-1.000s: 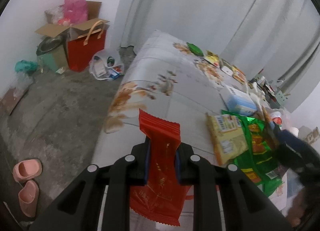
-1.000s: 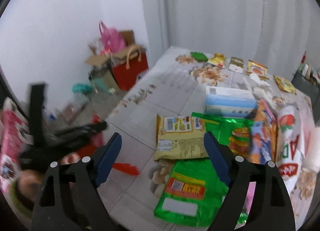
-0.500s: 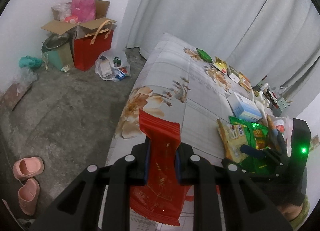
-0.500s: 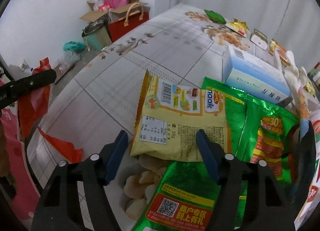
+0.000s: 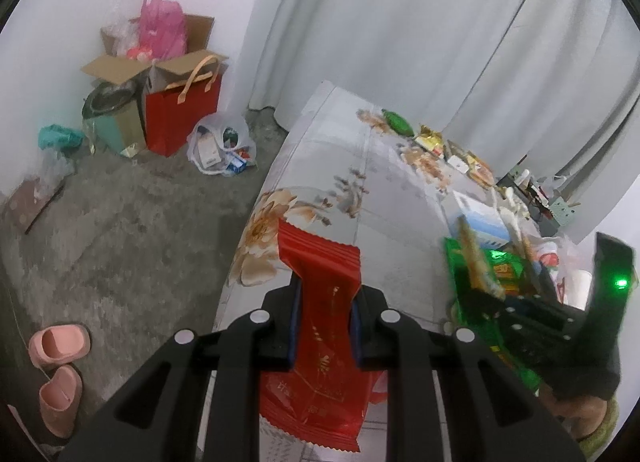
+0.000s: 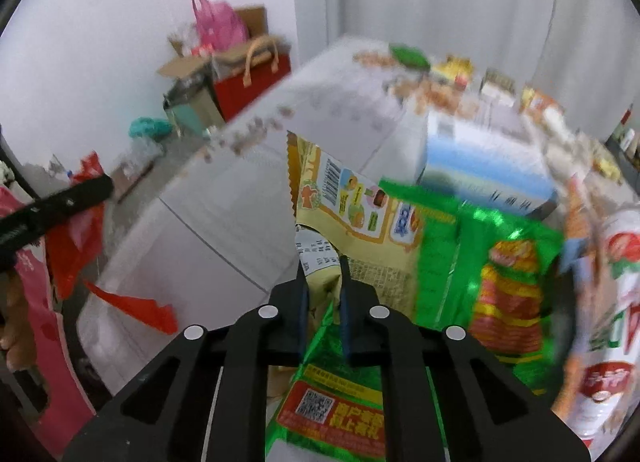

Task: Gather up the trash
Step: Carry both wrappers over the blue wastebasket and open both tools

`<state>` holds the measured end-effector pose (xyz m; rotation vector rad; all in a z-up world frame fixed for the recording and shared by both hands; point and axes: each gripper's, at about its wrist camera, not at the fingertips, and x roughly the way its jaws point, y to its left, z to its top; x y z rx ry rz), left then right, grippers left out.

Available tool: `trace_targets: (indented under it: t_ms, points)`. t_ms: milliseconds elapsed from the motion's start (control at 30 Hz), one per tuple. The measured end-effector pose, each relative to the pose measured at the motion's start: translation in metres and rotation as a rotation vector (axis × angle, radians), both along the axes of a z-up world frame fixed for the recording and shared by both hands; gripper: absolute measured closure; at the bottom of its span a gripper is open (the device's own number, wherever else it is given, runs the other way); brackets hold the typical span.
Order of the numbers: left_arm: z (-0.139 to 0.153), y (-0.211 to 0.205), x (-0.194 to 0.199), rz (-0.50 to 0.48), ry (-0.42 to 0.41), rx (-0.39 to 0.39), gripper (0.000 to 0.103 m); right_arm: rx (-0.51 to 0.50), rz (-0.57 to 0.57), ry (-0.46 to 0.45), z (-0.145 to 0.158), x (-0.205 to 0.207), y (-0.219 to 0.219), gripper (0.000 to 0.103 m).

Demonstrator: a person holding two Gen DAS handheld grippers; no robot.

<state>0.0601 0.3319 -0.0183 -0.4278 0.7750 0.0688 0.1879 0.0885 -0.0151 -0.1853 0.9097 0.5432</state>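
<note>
While blur smears it, right tool [image 6: 323, 282] closing seemingly on yellow wrapper [image 6: 352, 214], left tool [image 5: 325, 298] clamping red wrapper [image 5: 320, 326].

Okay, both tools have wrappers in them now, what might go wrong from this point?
1. The right tool, whose jaws are closing, pinches only a corner of the yellow snack bag; it may slip out or tear.
2. That bag overlaps the green packets, so lifting could drag them off the table.
3. The red wrapper in the left tool hangs loose and could snag.

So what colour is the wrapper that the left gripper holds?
Red, with faint gold print. The wrapper shows best in the left wrist view, pinched in the left gripper.
</note>
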Motion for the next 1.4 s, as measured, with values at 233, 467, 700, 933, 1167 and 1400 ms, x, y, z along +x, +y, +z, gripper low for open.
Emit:
trace_targets:
  t_ms: [233, 467, 700, 933, 1167, 1400]
  points:
    - [0.044, -0.019, -0.014, -0.078, -0.136, -0.03, 0.084, 0.255, 0.002, -0.065, 0.061, -0.033, -0.045, 0.094]
    - [0.093, -0.085, -0.019, -0.3, -0.269, -0.062, 0.084, 0.477, -0.126, -0.12, 0.11, -0.082, -0.136, 0.094]
    - [0.122, -0.214, -0.005, -0.642, -0.304, -0.113, 0.084, 0.595, -0.478, -0.217, 0.127, -0.149, -0.274, 0.094]
    - [0.148, -0.394, -0.005, -1.005, -0.324, -0.147, 0.084, 0.508, -1.024, -0.305, 0.105, -0.24, -0.401, 0.094]
    - [0.125, -0.596, -0.002, -1.247, -0.197, -0.067, 0.084, 0.58, -1.384, -0.271, 0.045, -0.297, -0.492, 0.093]
    - [0.041, -0.779, -0.016, -1.417, 0.012, 0.129, 0.083, 0.714, -1.581, -0.124, -0.045, -0.303, -0.565, 0.091]
